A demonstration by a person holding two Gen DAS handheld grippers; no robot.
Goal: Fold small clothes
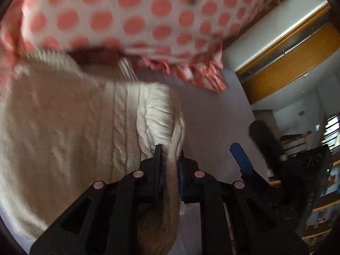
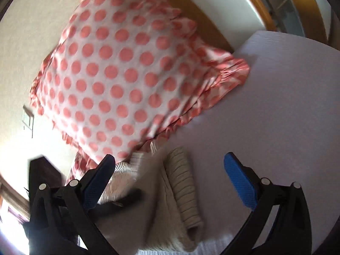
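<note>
Cream cable-knit sweater (image 1: 63, 127) lies on the pale bed sheet (image 1: 212, 116), its far end against the polka-dot pillow (image 1: 127, 10); the left gripper (image 1: 170, 155) is clenched on a fold of it, while the right gripper (image 2: 170, 165) hovers spread wide above its ribbed cuff (image 2: 184, 182).

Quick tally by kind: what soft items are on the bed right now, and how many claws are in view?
Cream cable-knit sweater: 1
Pink polka-dot pillow: 1
Claws: 2, left claw shut on the sweater, right claw open
Total: 4
</note>
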